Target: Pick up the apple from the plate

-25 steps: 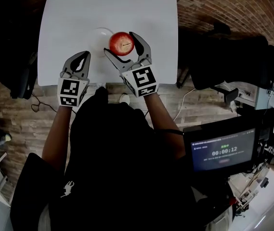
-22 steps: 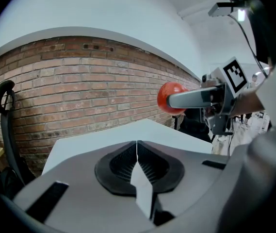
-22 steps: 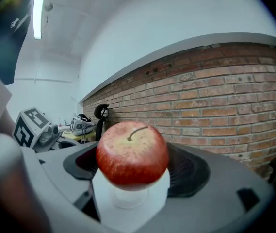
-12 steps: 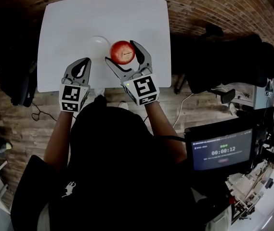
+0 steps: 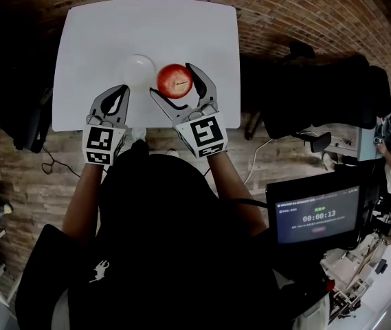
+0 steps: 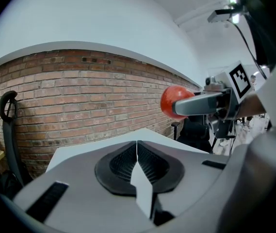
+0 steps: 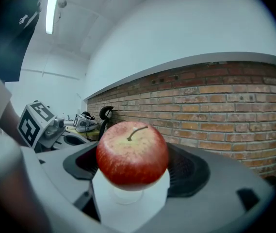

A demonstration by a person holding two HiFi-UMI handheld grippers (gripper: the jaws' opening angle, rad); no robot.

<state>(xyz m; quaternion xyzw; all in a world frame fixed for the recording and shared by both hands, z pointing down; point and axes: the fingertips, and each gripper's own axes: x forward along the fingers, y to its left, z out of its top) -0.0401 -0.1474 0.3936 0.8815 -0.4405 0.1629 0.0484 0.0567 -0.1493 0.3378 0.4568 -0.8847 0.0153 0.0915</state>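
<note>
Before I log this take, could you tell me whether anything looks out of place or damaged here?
Nothing stands out: the apple is whole in the right gripper, the plate lies flat on the table, and the left gripper is shut on nothing.

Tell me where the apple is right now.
Head view, centre: the apple sits clamped in the right gripper, just right of the white plate and over the white table.

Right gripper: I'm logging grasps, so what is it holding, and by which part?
The right gripper holds the apple, one jaw on each side of its widest part, stem pointing up. The left gripper is shut on nothing.
</note>
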